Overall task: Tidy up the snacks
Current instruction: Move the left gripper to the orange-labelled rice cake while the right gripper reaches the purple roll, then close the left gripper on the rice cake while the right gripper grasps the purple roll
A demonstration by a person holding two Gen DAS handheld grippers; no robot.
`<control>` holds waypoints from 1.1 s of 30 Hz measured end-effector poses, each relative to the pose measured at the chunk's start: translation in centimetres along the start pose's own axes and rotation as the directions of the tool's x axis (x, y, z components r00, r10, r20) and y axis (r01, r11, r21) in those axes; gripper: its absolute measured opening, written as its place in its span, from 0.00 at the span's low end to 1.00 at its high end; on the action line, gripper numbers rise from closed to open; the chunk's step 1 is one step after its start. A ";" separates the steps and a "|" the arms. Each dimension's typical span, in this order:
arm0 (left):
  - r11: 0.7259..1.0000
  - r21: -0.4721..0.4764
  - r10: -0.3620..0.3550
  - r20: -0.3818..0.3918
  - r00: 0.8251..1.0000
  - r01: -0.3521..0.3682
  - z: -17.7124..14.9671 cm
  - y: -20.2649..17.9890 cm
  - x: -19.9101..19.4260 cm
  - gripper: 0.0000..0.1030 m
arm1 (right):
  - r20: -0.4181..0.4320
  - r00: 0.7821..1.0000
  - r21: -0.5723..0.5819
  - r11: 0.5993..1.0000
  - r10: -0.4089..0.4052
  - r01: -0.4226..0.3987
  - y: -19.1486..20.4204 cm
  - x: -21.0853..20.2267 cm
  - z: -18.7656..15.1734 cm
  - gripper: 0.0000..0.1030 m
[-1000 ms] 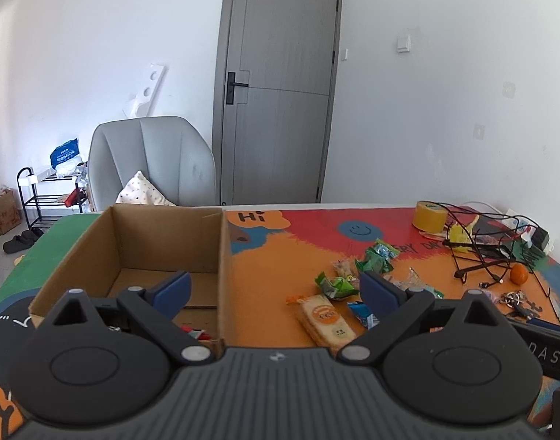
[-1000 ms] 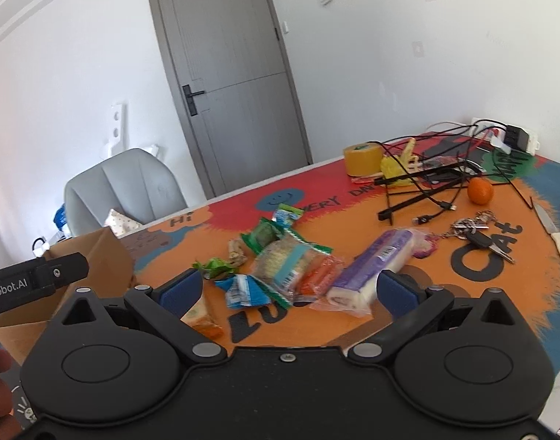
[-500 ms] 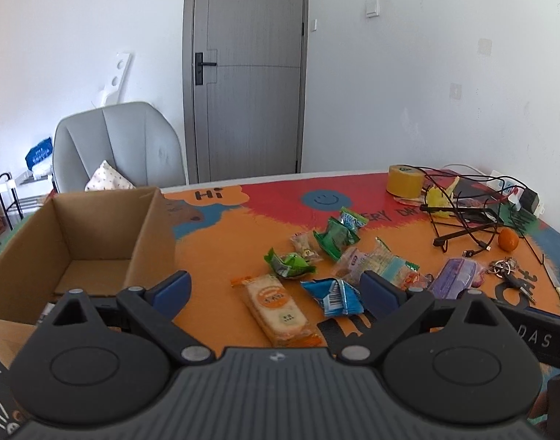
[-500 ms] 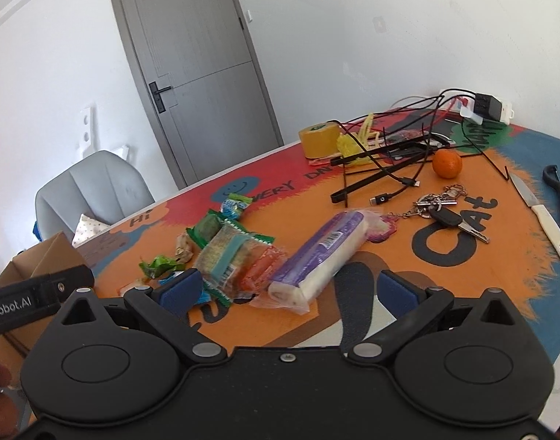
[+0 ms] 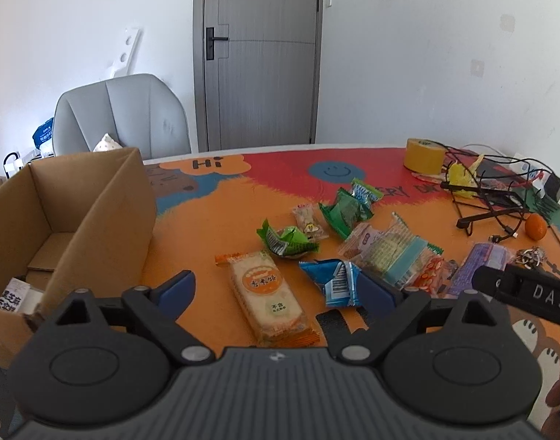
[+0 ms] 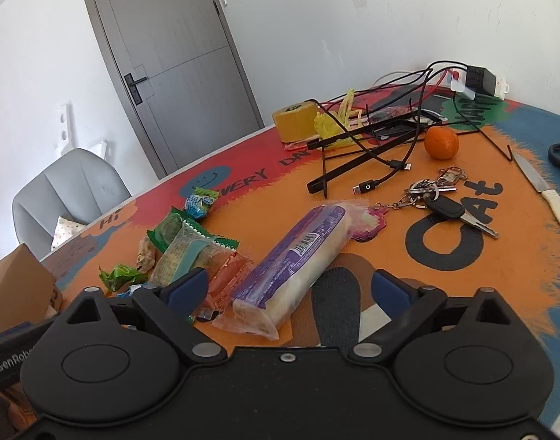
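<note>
While both grippers hang over the near edge of the colourful cartoon-printed table mat (image 5: 243,198), the clutter behind the snacks is what catches the eye: a tangle of black cables (image 6: 371,139), a yellow tape roll (image 5: 424,156), a small orange fruit (image 6: 441,142), a bunch of keys (image 6: 439,201) and a white-handled knife (image 6: 547,198) crowd the mat's far right corner and right edge. An open brown cardboard box (image 5: 107,212) stands at the left edge, a white packet lying in its near corner. The left gripper (image 5: 276,293) has its blue fingers wide apart, straddling a long orange-labelled rice cracker pack (image 5: 267,293); a blue foil packet (image 5: 333,280) lies against its right finger, with crumpled green wrappers (image 5: 287,240) just beyond. The right gripper (image 6: 291,289) also has its fingers apart and pressing on nothing, having just been closing a little, with the near end of a long purple-wrapped roll (image 6: 298,256) between them and a clear pack of orange and teal biscuits (image 6: 192,256) beside the left finger. Compared with a second ago, both views sit lower and closer: the box has slid off to the left, and the snacks have drawn in under the fingers.
</note>
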State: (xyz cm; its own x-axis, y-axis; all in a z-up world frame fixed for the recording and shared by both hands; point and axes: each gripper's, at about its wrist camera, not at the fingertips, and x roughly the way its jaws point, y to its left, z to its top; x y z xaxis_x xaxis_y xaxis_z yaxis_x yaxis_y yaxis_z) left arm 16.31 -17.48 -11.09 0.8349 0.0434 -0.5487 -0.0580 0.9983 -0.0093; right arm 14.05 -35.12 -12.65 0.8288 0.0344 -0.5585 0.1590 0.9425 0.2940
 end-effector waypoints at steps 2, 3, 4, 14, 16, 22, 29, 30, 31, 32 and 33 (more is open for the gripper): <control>1.000 -0.004 0.011 -0.012 1.000 -0.011 -0.1 0.2 0.7 0.89 | -0.014 1.000 0.005 1.000 -0.001 0.001 0.1 0.8 0.1 0.87; 1.000 -0.006 0.018 -0.018 1.000 -0.018 -0.1 0.2 1.1 0.88 | -0.020 1.000 0.008 1.000 0.000 0.000 0.1 1.1 0.2 0.87; 1.000 -0.009 0.025 -0.026 0.999 -0.025 -0.2 0.4 1.5 0.85 | -0.025 1.000 0.009 1.000 0.000 0.000 0.2 1.4 0.3 0.85; 0.999 -0.040 0.025 -0.098 0.995 -0.029 -0.8 1.3 4.4 0.59 | -0.037 0.997 -0.017 0.997 -0.071 0.070 0.8 4.3 0.7 0.76; 0.999 -0.040 0.020 -0.104 0.994 -0.024 -1.0 1.4 4.7 0.52 | -0.039 0.994 -0.048 0.994 -0.099 0.097 1.3 4.6 0.5 0.74; 0.999 -0.027 0.021 -0.089 0.996 -0.023 -1.0 1.7 4.8 0.34 | -0.032 0.986 -0.111 0.981 -0.163 0.159 1.9 4.4 0.0 0.60; 1.000 -0.027 -0.017 -0.073 0.997 0.015 -0.9 1.8 3.6 0.33 | -0.046 0.990 -0.106 0.986 -0.136 0.131 1.0 2.7 -0.5 0.36; 0.999 -0.028 -0.023 -0.070 0.997 0.021 -0.8 1.8 3.3 0.33 | -0.047 0.991 -0.104 0.987 -0.128 0.123 0.9 2.4 -0.6 0.35; 0.999 -0.031 -0.029 -0.068 0.997 0.027 -0.8 1.8 3.0 0.33 | -0.047 0.992 -0.099 0.988 -0.121 0.115 0.7 2.1 -0.7 0.35; 0.999 -0.033 -0.037 -0.066 0.997 0.035 -0.7 1.8 2.7 0.33 | -0.048 0.993 -0.089 0.990 -0.111 0.106 0.6 1.7 -0.9 0.34; 0.999 -0.035 -0.043 -0.062 0.997 0.041 -0.7 1.9 2.4 0.33 | -0.049 0.994 -0.076 0.993 -0.097 0.093 0.5 1.4 -1.0 0.33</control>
State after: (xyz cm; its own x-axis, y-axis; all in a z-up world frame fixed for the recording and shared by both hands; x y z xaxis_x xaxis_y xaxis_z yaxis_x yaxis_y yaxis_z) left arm 17.86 -15.54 -13.01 0.8013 -0.0025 -0.5982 -0.0423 0.9972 -0.0609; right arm 14.78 -34.23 -14.07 0.7824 -0.0411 -0.6215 0.1944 0.9641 0.1810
